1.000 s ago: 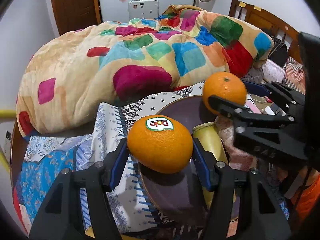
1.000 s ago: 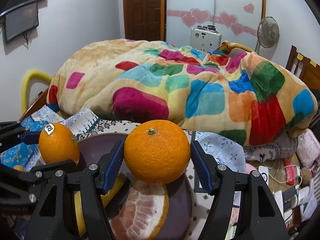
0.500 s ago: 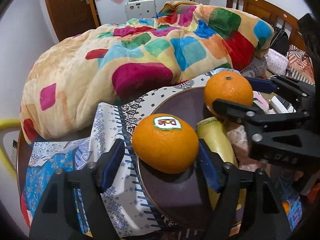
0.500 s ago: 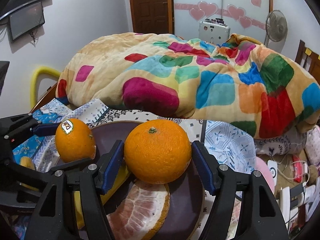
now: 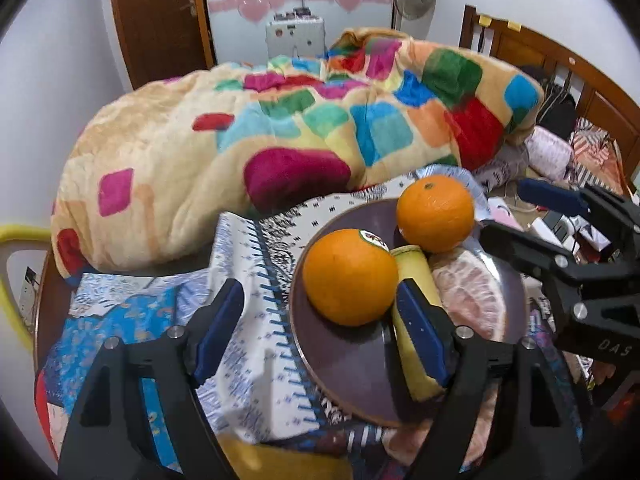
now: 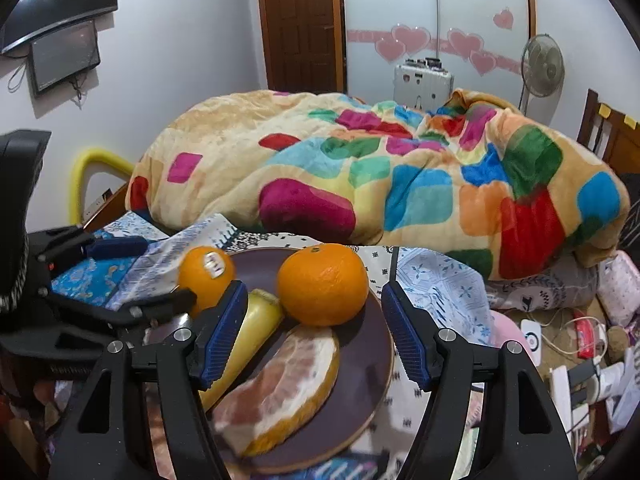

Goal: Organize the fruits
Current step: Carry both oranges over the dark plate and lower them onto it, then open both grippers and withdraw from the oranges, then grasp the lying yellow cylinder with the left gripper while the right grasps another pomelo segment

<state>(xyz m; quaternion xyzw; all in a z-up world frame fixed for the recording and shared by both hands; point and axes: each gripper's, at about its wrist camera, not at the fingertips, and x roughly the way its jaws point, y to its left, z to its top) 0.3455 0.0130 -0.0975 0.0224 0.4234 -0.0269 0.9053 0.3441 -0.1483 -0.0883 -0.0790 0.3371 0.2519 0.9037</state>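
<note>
A dark purple plate [image 5: 344, 364] [image 6: 372, 364] lies on a patterned cloth. On it sit an orange with a sticker [image 5: 349, 277] [image 6: 206, 274], a plain orange [image 5: 435, 213] [image 6: 323, 284], a yellow banana [image 5: 414, 356] [image 6: 248, 336] and a peeled pomelo wedge [image 5: 470, 300] [image 6: 280, 384]. My left gripper [image 5: 320, 336] is open, pulled back; the sticker orange rests free just beyond its right pad. My right gripper [image 6: 310, 332] is open, with the plain orange lying free just beyond its pads.
A patchwork blanket [image 5: 280, 140] is heaped on the bed behind the plate. The patterned cloth [image 5: 256, 280] covers a round table. Cables and small boxes [image 6: 568, 340] clutter the right side. A yellow tube frame [image 6: 92, 172] stands at left.
Both grippers have opened and let go of their oranges, which now rest on the plate. Both grippers have drawn back a little.
</note>
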